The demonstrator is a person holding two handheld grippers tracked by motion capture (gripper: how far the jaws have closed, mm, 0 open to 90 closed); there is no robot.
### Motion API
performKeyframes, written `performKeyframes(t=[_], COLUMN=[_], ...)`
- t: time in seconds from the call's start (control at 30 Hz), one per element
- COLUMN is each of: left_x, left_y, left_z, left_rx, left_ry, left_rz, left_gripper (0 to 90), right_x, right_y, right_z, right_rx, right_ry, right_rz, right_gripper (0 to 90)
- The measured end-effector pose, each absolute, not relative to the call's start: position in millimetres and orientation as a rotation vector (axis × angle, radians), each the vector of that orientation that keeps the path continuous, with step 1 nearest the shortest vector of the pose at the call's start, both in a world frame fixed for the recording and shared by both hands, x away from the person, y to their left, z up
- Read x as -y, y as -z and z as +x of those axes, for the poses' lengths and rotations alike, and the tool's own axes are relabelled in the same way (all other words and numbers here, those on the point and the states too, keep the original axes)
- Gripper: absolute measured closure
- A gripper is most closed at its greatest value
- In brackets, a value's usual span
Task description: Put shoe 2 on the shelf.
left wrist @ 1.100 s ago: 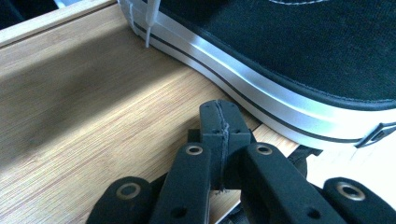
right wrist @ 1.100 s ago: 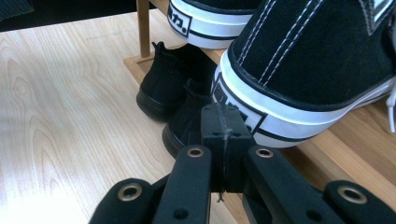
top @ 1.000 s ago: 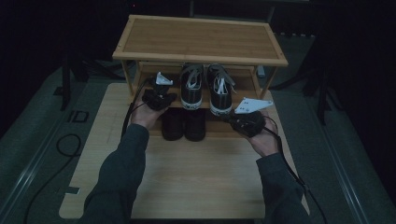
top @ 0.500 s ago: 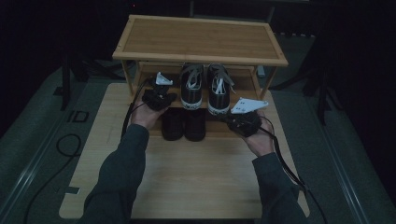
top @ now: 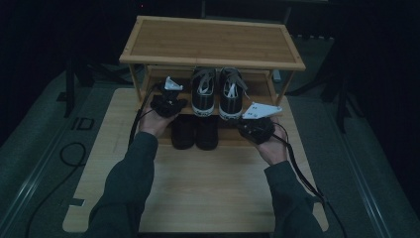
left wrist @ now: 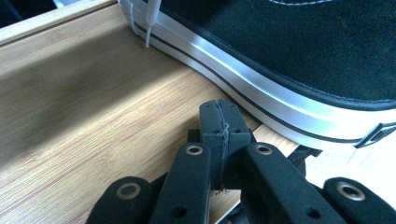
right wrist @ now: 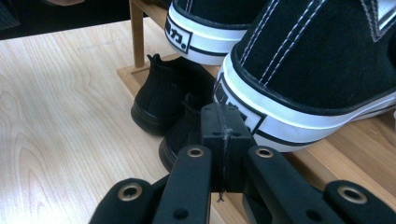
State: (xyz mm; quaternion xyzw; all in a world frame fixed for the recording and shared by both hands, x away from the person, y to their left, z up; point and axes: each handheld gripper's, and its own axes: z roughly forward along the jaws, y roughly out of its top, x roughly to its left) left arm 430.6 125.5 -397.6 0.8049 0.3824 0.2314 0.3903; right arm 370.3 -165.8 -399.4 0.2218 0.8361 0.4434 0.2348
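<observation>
Light wooden table (top: 208, 183) in a dark room, bamboo shoe rack (top: 213, 42) at 12 o'clock, my left gripper (left wrist: 219, 121) and right gripper (right wrist: 219, 123) both closed empty, black-and-white sneakers (top: 218, 94) on the rack's lower shelf between them.

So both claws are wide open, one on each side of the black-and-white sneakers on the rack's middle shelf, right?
Not quite: the claws are shut, not open. In the left gripper view the left claw has its jaws pressed together with nothing between them, and the right gripper view shows the same for the right claw. The rest holds: in the high view they flank the sneakers on the rack.
</observation>
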Motion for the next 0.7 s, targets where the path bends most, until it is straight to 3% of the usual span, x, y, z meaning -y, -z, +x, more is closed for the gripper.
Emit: performKeyframes(t=[0.7], left_x=[-125.7], left_y=[397.4], left_z=[430.9], left_rx=[-0.969], left_ry=[-0.586], left_rz=[2.047], left_gripper=[90.0], right_x=[157.9], right_y=[395.8], right_z=[376.8], right_rx=[-2.298], right_ry=[-1.197], right_rz=[0.608], right_gripper=[90.0])
